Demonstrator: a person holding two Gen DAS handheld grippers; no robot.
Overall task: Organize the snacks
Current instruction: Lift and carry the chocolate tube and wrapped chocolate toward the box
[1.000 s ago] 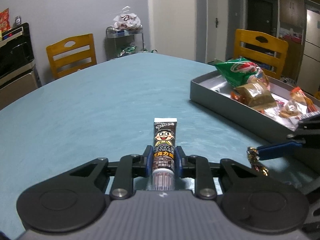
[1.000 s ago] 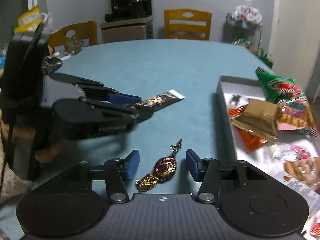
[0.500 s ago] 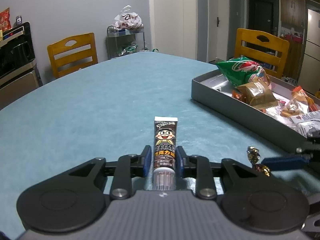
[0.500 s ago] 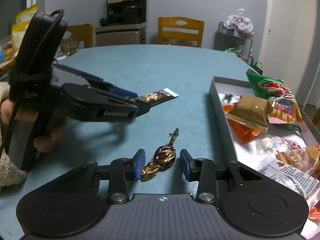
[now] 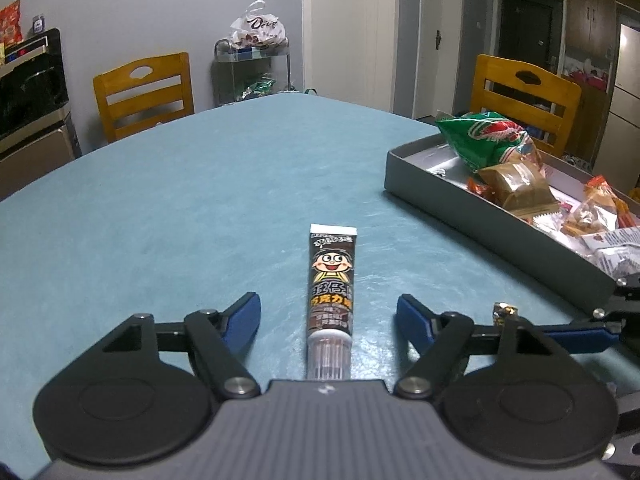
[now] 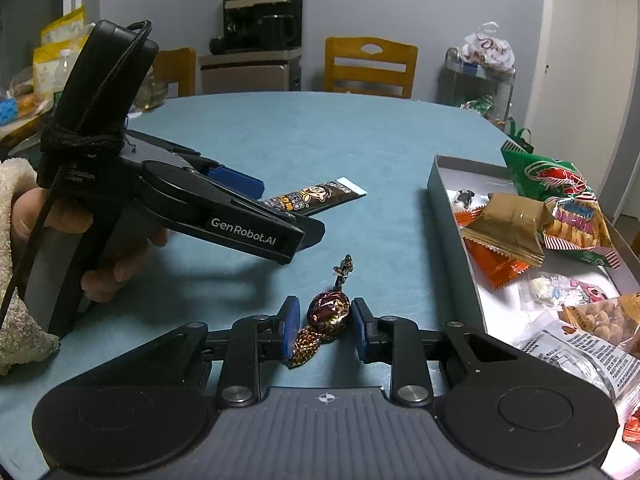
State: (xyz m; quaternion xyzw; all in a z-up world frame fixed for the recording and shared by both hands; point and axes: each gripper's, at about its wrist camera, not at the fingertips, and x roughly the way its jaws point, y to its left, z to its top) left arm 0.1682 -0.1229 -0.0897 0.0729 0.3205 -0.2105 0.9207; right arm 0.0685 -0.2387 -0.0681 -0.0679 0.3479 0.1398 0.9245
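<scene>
Table: blue table (image 5: 180, 208), grey tray (image 5: 480, 220) on its right.
L gripper (image 5: 328, 316): yr jaws wide apart, choc tube (image 5: 331, 280) lying between, untouched.
R gripper (image 6: 325, 322): yr pads nearly closed round foil candy (image 6: 328, 312), left of tray.

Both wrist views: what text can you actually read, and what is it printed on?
"GenRobot.AI": side of the left gripper.
"Dove": white plastic bag on the wire rack.
Chinese lettering on the chocolate tube: too blurred to read.
Print on the green shrimp-chip bag and the white packet in the tray: too small to read.
</scene>
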